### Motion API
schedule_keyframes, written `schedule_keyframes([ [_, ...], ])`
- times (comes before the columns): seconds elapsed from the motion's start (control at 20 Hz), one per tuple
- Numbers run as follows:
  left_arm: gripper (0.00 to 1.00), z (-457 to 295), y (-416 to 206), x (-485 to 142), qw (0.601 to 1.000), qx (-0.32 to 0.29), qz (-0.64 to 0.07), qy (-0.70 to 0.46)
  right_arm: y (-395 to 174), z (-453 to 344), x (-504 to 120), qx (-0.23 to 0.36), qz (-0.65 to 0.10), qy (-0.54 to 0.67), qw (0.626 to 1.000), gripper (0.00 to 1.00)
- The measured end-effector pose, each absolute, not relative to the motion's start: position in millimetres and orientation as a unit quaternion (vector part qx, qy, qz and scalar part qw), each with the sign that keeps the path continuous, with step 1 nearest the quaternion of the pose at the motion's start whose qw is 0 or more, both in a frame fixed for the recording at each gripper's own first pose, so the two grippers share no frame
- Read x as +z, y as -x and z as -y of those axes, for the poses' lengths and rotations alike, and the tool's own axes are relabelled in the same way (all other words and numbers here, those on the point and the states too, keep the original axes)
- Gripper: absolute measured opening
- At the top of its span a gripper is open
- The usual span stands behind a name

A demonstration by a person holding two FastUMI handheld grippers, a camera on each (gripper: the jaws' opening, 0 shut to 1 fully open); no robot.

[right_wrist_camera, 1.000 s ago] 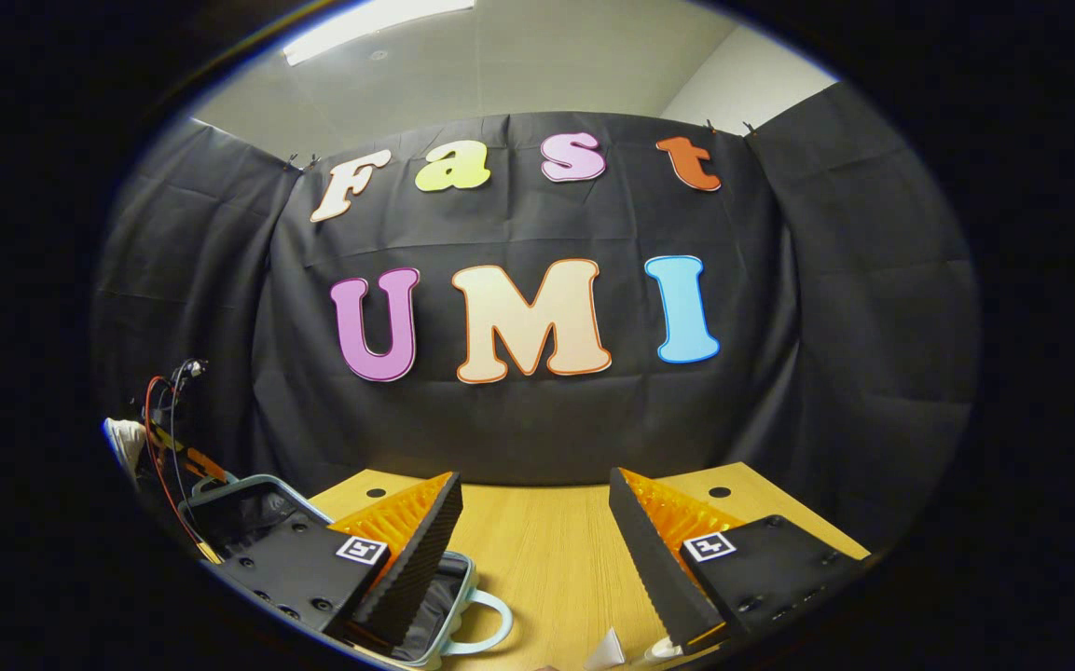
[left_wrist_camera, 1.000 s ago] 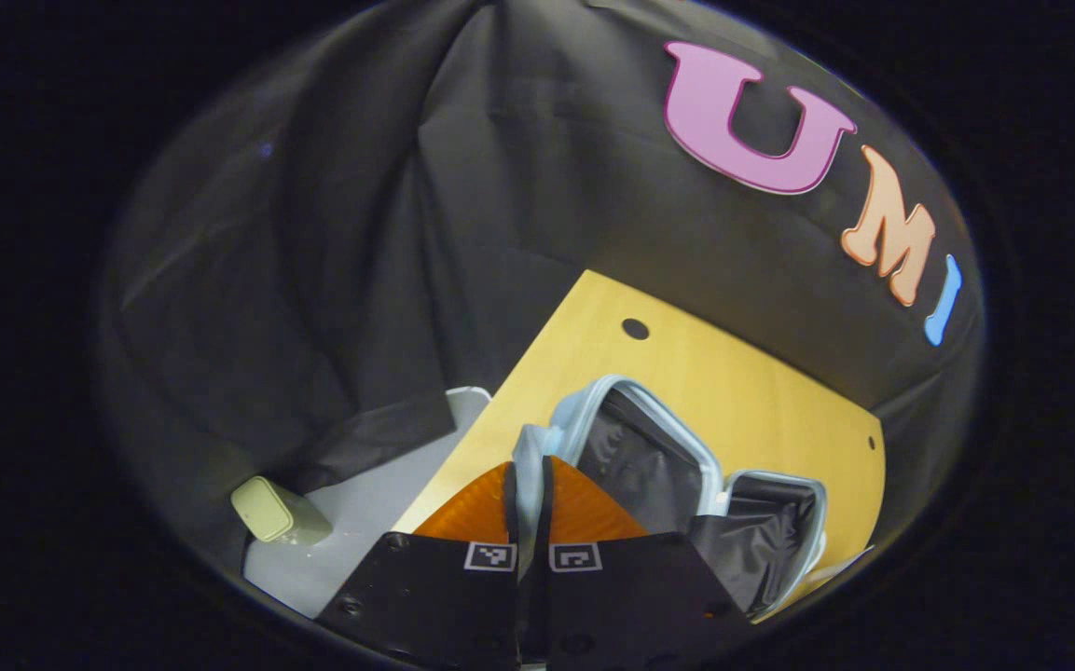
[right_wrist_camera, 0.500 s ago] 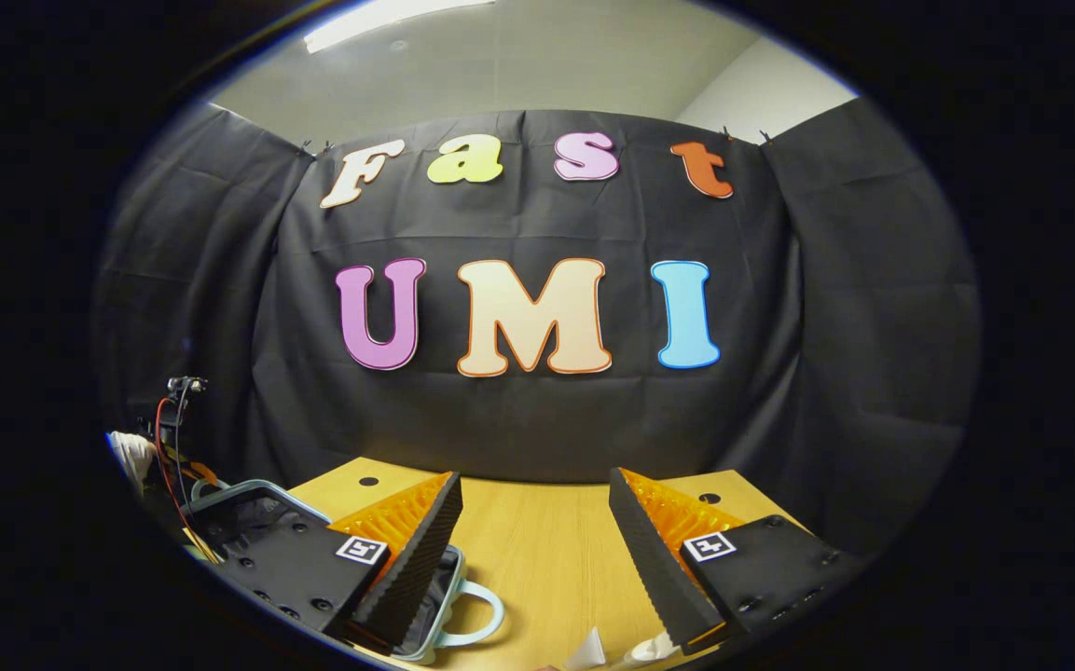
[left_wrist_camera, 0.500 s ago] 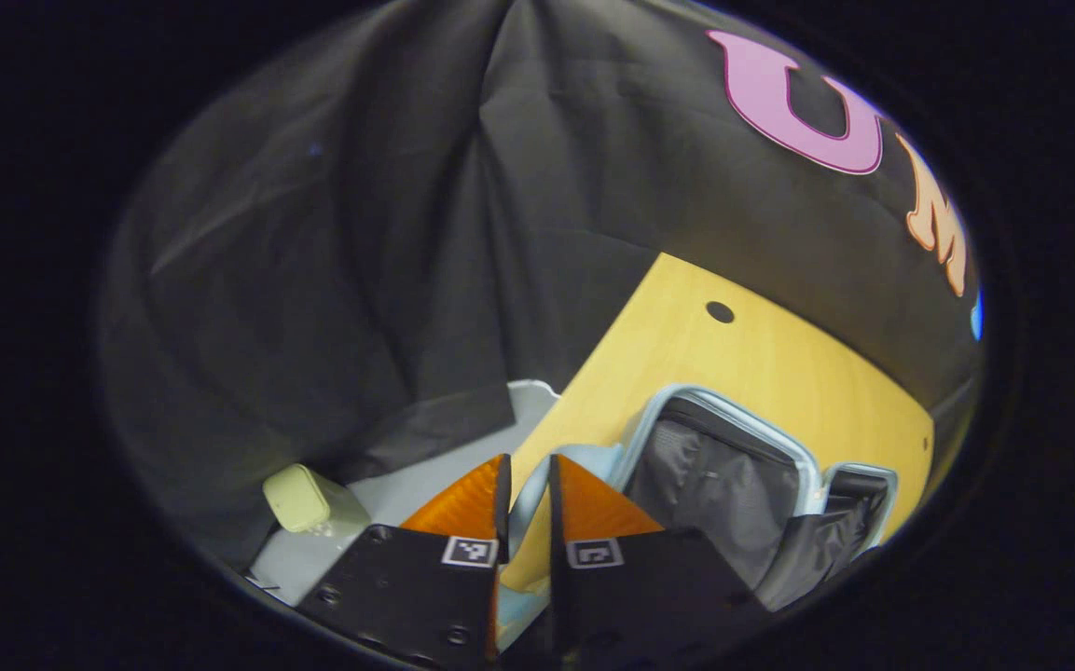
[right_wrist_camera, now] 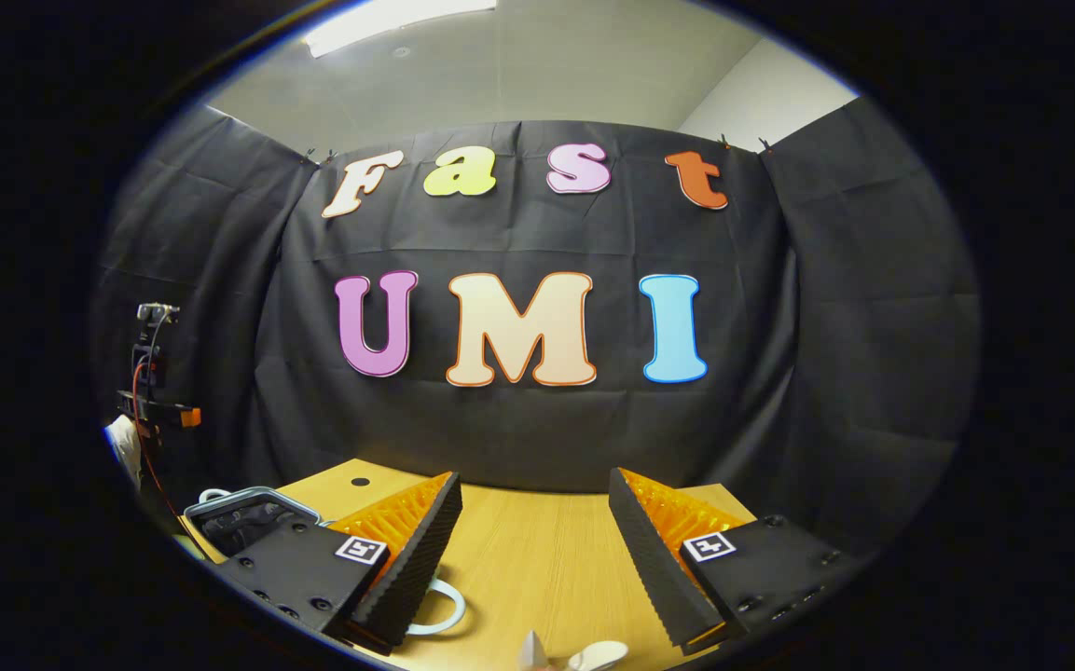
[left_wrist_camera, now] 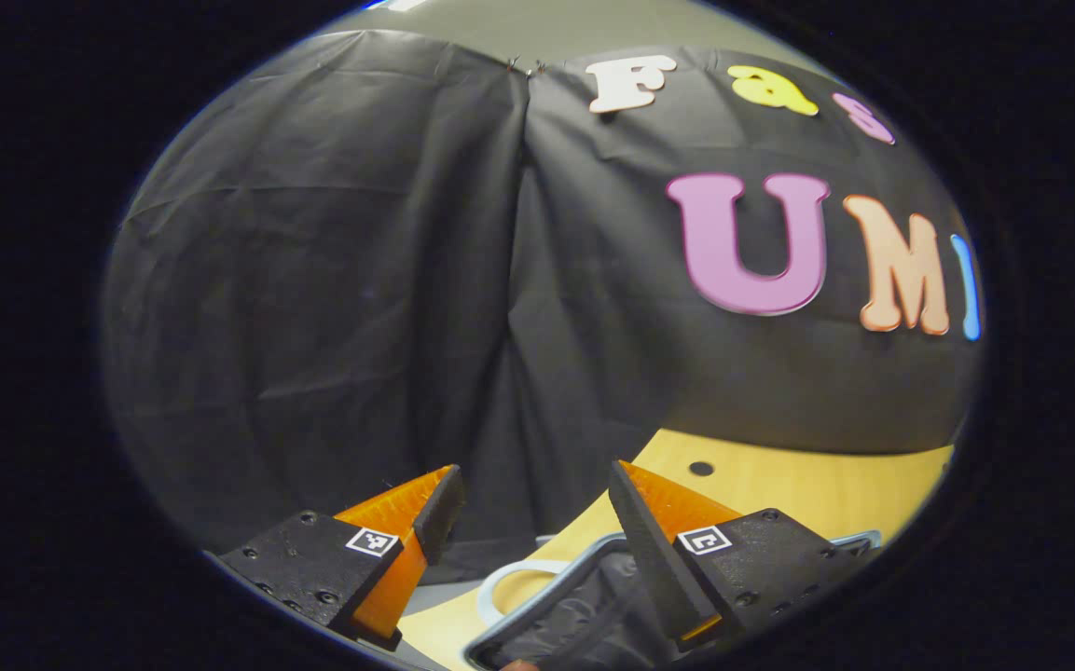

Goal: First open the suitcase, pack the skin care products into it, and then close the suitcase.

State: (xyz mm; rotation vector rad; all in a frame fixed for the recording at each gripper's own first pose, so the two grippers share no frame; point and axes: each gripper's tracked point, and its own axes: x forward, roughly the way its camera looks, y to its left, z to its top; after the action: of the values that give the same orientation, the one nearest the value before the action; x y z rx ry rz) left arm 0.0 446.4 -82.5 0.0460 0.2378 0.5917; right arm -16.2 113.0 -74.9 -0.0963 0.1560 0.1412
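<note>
In the left gripper view, the left gripper [left_wrist_camera: 530, 499] hangs with its fingers spread wide and nothing between them, above the pale wooden desk [left_wrist_camera: 798, 489]. The open light-blue suitcase with dark lining [left_wrist_camera: 546, 610] lies just below its fingers.

In the right gripper view, the right gripper [right_wrist_camera: 534, 508] is likewise spread and empty over the desk; the suitcase [right_wrist_camera: 248, 511] sits at the lower left.

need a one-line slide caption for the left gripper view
Open left hand-held gripper hovering above the open suitcase and its pale handle at the wooden table edge.
</note>
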Motion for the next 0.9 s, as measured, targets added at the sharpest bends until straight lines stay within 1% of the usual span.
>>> schedule_keyframes([
  [0.15, 0.94, -395.8, 13.4, -50.7, 0.960, 0.269, -0.083, -0.010, 17.3, -96.0, -64.8, 0.083, -0.068, 0.043, 0.993, 0.99],
  [0.25, 0.93, -361.2, 9.2, -44.3, 0.966, 0.251, -0.069, -0.011, 16.7, -84.5, -59.3, 0.090, -0.062, 0.043, 0.993, 0.99],
  [0.45, 0.93, -285.2, 14.5, -37.7, 0.976, 0.209, -0.064, -0.009, 20.9, -62.6, -49.4, 0.099, -0.048, 0.041, 0.993, 0.99],
  [0.65, 0.93, -207.6, 12.6, -45.2, 0.985, 0.159, -0.069, -0.002, 24.9, -43.8, -49.3, 0.104, -0.048, 0.036, 0.993, 0.99],
  [0.9, 0.94, -124.2, 9.9, -70.7, 0.991, 0.098, -0.095, 0.011, 34.0, -26.1, -47.3, 0.110, -0.043, 0.039, 0.992, 0.99],
])
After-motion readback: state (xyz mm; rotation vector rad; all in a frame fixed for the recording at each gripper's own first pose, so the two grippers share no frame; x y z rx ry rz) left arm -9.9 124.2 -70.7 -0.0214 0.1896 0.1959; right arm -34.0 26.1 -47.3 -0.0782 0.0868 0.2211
